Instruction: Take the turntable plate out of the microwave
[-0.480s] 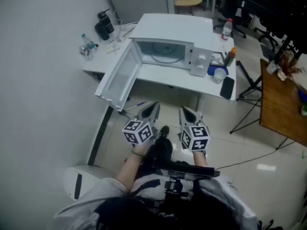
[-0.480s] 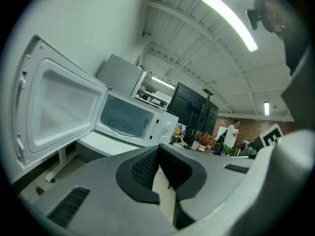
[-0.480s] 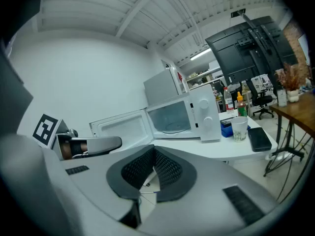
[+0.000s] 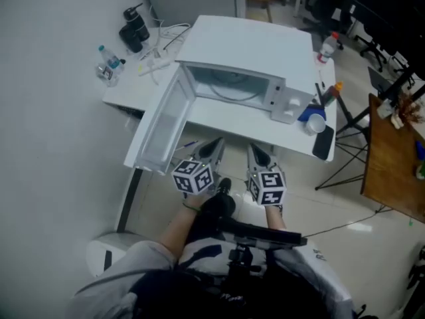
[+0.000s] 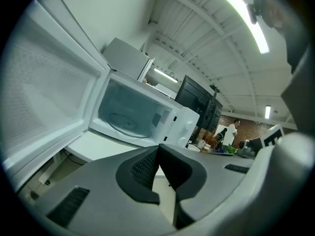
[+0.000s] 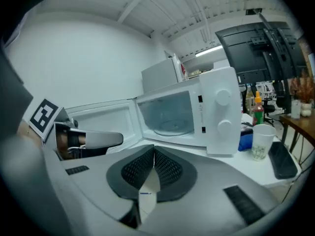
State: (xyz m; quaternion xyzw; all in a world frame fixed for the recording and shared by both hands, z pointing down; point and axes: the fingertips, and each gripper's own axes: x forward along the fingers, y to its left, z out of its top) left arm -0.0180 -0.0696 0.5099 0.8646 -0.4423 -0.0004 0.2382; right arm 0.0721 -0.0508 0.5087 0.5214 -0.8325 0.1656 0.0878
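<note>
A white microwave point(image 4: 249, 52) stands on a white table point(image 4: 219, 118), its door point(image 4: 159, 128) swung open to the left. The glass turntable plate point(image 4: 229, 92) lies inside the cavity; it also shows in the left gripper view as the plate point(image 5: 125, 123) and in the right gripper view as the plate point(image 6: 172, 127). My left gripper point(image 4: 214, 146) and right gripper point(image 4: 256, 151) hang side by side in front of the table's edge, short of the microwave. Both point at the opening. The left gripper point(image 5: 158, 149) is shut and empty. So is the right gripper point(image 6: 153, 151).
Bottles point(image 4: 109, 65), a black flask point(image 4: 134, 24) and cables point(image 4: 163, 42) sit at the table's back left. Right of the microwave are a paper cup point(image 4: 317, 123), a black phone point(image 4: 324, 143) and a sauce bottle point(image 4: 335, 88). A wooden desk point(image 4: 392, 158) stands at right, a white bin point(image 4: 109, 252) at lower left.
The microwave and table look nearer and larger. Both grippers have edged up toward the table's front edge. Their jaws stay shut.
</note>
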